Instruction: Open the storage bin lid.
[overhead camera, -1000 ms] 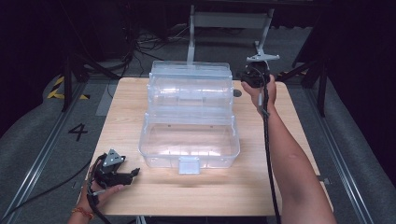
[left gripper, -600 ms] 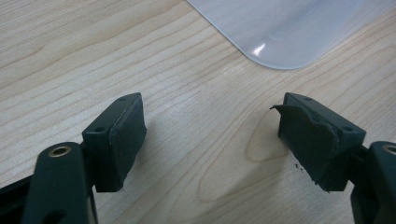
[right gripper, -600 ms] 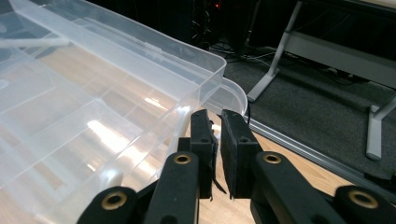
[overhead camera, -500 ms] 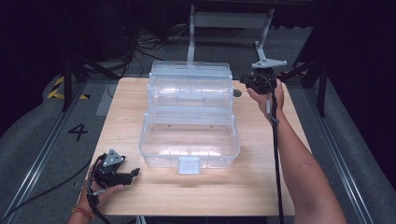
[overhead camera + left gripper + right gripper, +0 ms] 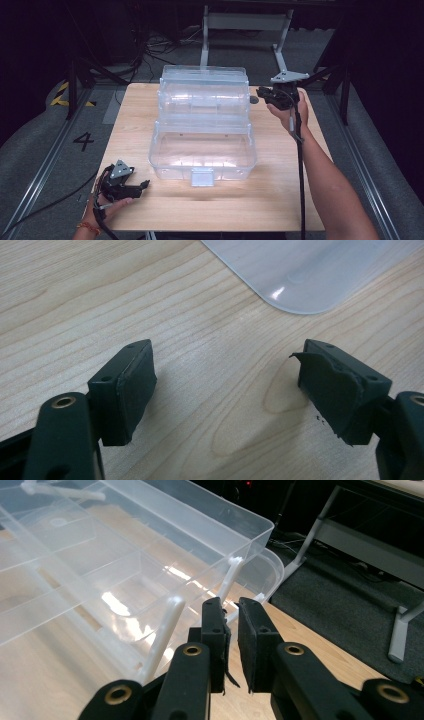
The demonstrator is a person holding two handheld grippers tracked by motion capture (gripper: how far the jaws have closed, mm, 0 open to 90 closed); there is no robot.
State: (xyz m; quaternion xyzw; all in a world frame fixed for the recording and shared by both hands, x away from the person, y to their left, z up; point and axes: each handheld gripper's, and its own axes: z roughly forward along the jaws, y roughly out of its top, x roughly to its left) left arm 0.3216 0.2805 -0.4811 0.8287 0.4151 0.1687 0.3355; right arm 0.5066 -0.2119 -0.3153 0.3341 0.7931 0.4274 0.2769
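Note:
A clear plastic tiered box [image 5: 202, 150] stands open in the middle of the wooden table [image 5: 280, 170], its upper trays [image 5: 204, 97] stepped back behind the lower tub. My right gripper [image 5: 259, 94] hovers at the right end of the upper trays, pointing left at them. In the right gripper view its jaws [image 5: 231, 607] stand almost together with nothing between them, just short of a thin white hinge arm [image 5: 162, 630] of the box [image 5: 125, 555]. My left gripper [image 5: 141, 186] rests on the table at the front left, open and empty [image 5: 227, 370]. A corner of the box [image 5: 300, 270] lies beyond it.
A grey metal frame [image 5: 245, 22] stands behind the table, with cables on the dark floor [image 5: 150, 45]. Bare wood lies to the right of the box and along the front edge. A floor rail with a number marking [image 5: 82, 141] runs at the left.
My right gripper has drifted a little to the right and toward the person beside the box's upper trays. The left gripper has stayed put.

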